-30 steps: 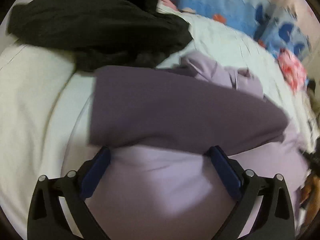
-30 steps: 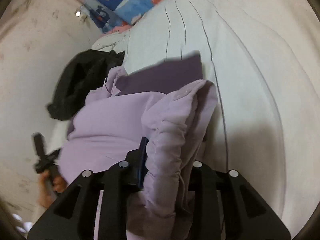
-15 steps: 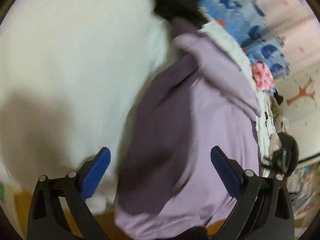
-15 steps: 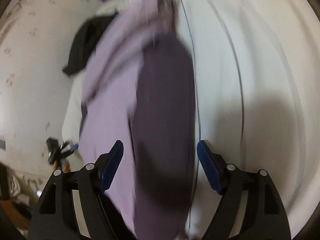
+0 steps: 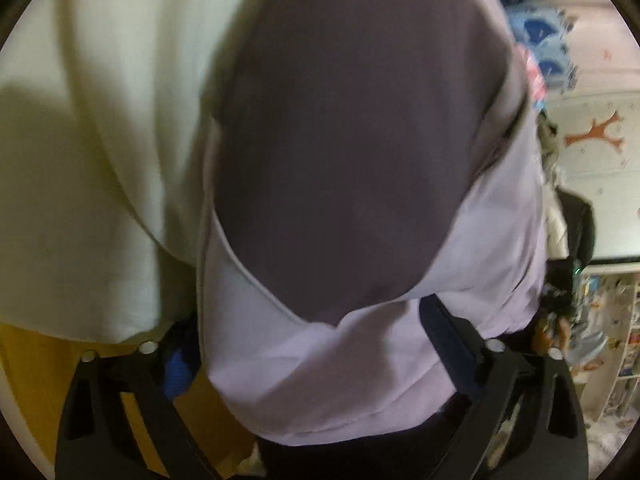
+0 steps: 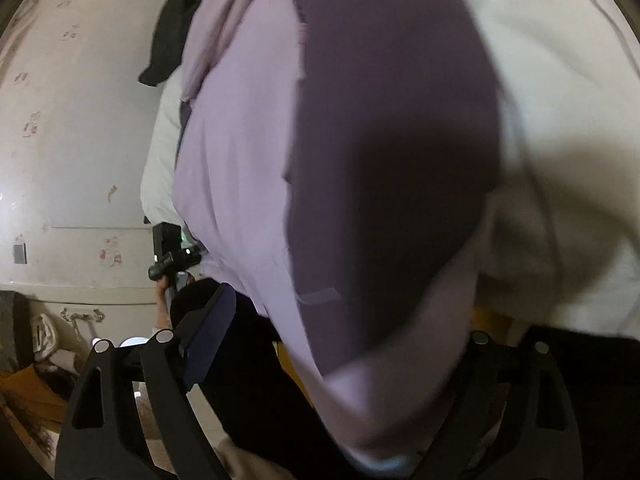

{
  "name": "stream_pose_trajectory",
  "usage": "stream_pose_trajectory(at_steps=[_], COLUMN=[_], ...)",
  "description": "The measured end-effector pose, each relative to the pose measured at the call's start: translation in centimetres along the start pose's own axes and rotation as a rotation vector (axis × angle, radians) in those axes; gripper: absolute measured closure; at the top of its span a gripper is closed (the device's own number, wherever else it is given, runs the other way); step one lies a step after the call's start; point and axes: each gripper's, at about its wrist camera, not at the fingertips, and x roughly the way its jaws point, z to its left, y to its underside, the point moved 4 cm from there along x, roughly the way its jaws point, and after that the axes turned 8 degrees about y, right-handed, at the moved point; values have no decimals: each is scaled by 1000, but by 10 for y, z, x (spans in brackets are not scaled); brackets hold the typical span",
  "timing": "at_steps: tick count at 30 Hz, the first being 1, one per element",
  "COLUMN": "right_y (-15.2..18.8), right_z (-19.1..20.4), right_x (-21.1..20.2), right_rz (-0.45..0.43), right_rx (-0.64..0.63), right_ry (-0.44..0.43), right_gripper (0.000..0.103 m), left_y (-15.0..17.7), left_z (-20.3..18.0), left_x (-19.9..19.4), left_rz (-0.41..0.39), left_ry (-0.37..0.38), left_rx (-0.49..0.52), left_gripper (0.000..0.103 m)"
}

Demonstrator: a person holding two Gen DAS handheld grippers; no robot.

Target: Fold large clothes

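A lilac garment [image 5: 500, 220] with a darker purple panel [image 5: 340, 140] folded on top lies on the white bed, its near hem hanging over the bed's edge. My left gripper [image 5: 308, 320] straddles that hem; its jaws stand wide and are closing, and the blue pads [image 5: 444, 332] do not press the cloth. In the right wrist view the same garment [image 6: 240, 160] and its dark panel [image 6: 392, 140] fill the middle. My right gripper [image 6: 348, 320] has the near corner between its closing jaws, the left pad [image 6: 208, 332] stands clear of it and the right finger is hidden by cloth.
White bedsheet [image 5: 100, 160] spreads beside the garment, with a yellow bed frame [image 5: 24, 380] below it. A black garment [image 6: 172, 40] lies at the far end. Blue printed bedding [image 5: 536, 32] and a cluttered shelf [image 5: 616, 340] are on the right. The other gripper [image 6: 172, 256] shows near the wall.
Both grippers swung back from over the garment to its near hem at the bed's edge. The right gripper let go of the bunched lilac fold and opened.
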Motion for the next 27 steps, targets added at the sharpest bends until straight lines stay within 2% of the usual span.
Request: stream_pose_trajectory(at_steps=[1, 2, 4, 6, 10, 14, 16, 18, 20, 21, 22, 24, 26, 27], right_y=[-1, 0, -4, -15, -58, -86, -77, -59, -16, 7, 22, 63, 80, 79], right_z=[6, 16, 45, 72, 123, 143, 143, 137, 118, 101, 90, 34, -6, -18], right_x=[-6, -12, -31, -52, -99, -164, -201, -224, -239, -236, -229, -211, -209, -214], right_rz=[-31, -55, -143, -234, -431, -536, -561, -553, -470, -374, -305, -147, -75, -93], right_rx=[-10, -23, -103, -147, -187, -186, -225, -258, -302, -312, -309, -245, -170, -152], right_ry=[-52, -103, -190, -295, -464, -499, -492, -474, -380, -300, -252, -72, 14, 58], right_gripper=[74, 82, 84, 85, 86, 86, 86, 86, 86, 83, 76, 69, 68, 67], left_y=[-1, 0, 3, 5, -4, -13, 0, 20, 49, 67, 79, 105, 123, 123], left_z=[-6, -15, -39, -68, -134, -203, -231, -242, -233, -222, -205, -170, -128, -117], left_x=[-2, -6, -17, -33, -81, -139, -163, -172, -171, -163, -162, -145, -142, -146], left_rz=[-9, -20, -47, -85, -219, -343, -374, -362, -298, -215, -167, -32, 20, 19], left_ry=[23, 36, 32, 73, 155, 261, 291, 290, 259, 209, 175, 110, 32, 14], left_rx=[-8, -9, 14, 32, 119, 205, 255, 291, 309, 337, 347, 326, 262, 253], left_gripper=[31, 39, 68, 81, 85, 86, 86, 86, 86, 86, 84, 81, 80, 79])
